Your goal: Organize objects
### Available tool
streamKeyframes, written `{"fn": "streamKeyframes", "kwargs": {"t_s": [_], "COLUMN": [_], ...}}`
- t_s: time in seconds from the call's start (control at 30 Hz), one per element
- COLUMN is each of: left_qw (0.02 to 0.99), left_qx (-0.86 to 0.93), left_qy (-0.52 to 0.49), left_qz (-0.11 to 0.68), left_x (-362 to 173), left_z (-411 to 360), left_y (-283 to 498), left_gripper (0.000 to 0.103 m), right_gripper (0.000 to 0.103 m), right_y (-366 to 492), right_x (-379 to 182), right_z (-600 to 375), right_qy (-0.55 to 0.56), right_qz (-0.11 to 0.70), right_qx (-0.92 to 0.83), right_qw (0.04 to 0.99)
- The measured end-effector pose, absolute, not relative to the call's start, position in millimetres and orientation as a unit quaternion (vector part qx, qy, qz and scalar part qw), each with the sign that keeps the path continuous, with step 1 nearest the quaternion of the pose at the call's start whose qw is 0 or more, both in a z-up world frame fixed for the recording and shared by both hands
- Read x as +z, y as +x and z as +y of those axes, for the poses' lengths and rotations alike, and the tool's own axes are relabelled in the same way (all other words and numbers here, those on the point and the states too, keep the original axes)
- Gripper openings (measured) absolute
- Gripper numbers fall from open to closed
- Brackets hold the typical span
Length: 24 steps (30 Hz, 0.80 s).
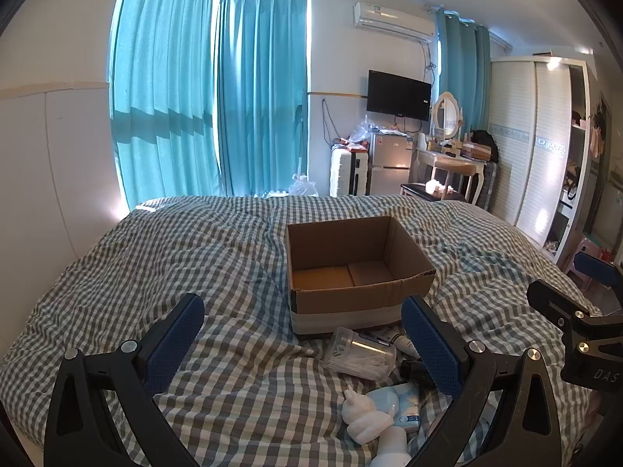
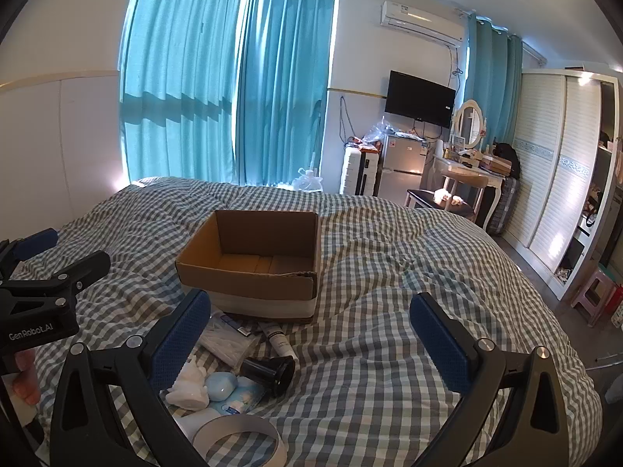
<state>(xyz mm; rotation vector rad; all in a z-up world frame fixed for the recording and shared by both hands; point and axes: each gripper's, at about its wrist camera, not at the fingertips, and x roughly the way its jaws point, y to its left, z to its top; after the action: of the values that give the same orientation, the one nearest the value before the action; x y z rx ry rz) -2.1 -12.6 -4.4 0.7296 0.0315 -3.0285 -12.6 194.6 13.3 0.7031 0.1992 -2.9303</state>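
Observation:
An open, empty cardboard box (image 1: 360,272) (image 2: 253,262) sits on the checked bedspread. Loose items lie in front of it: a clear tub of cotton swabs (image 1: 360,356) (image 2: 229,340), a white tube (image 1: 405,344) (image 2: 278,338), a black cylinder (image 1: 416,369) (image 2: 268,373), a white figurine (image 1: 364,416) (image 2: 190,387), a pale blue packet (image 1: 405,401) (image 2: 233,391) and a tape roll (image 2: 237,443). My left gripper (image 1: 301,334) is open and empty, above the bed just left of the items. My right gripper (image 2: 311,327) is open and empty, just right of them.
The bed (image 1: 155,272) fills the foreground, with a white wall on its left and teal curtains (image 1: 210,97) behind. A fridge (image 1: 389,163), suitcase, dressing table (image 1: 451,163) and wardrobe (image 1: 537,148) stand beyond and to the right.

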Motion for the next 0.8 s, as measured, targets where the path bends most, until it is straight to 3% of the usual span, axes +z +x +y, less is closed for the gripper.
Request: {"fn": "streamKeyframes", "kwargs": {"t_s": [0.8], "left_qw": [0.015], "left_qx": [-0.972], "left_qy": [0.232], "left_qz": [0.009], "left_x": [-1.8], "left_z": [-12.7], "left_y": [1.3], "left_gripper": [0.103], "right_gripper": [0.103], "right_y": [-7.6], "right_x": [18.7], "right_z": [190.3], "right_qy": [0.228], "right_qz": [0.063], "right_qx": [-0.97], "right_qw": [0.063]}}
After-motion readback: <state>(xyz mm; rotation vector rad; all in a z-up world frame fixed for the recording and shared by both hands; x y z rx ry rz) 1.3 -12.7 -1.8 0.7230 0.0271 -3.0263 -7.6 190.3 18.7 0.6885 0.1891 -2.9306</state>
